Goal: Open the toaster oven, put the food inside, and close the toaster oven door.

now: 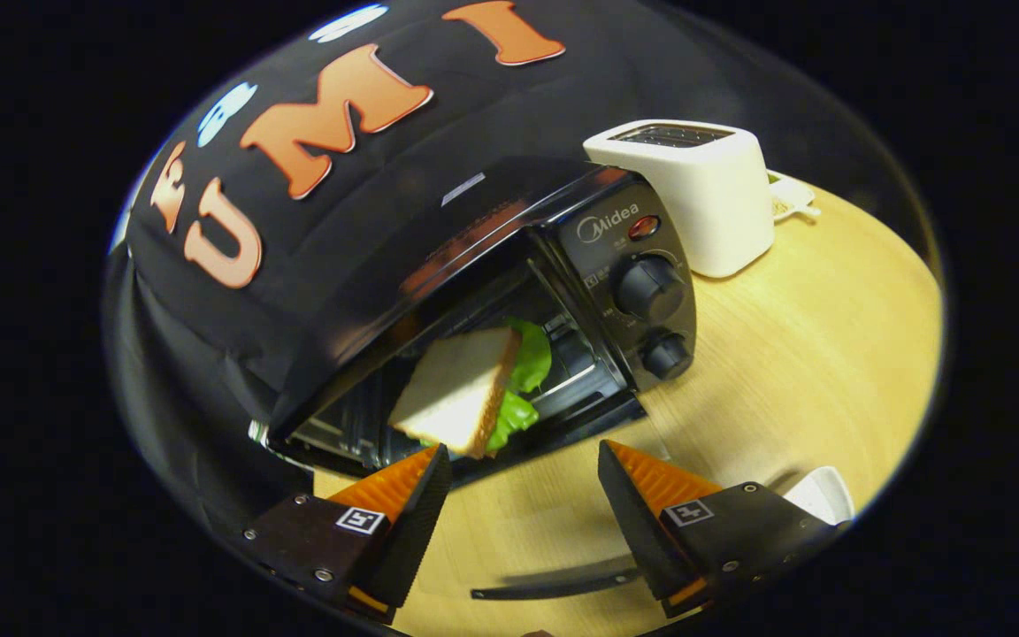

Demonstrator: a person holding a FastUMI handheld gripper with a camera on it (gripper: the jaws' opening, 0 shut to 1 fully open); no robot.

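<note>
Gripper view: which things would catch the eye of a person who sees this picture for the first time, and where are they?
First the sandwich, white bread with green lettuce, sitting in the mouth of the open black toaster oven, just ahead of the gripper, whose jaws stand wide apart and hold nothing. Next the white toaster, beside the oven on the far part of the wooden table.
</note>
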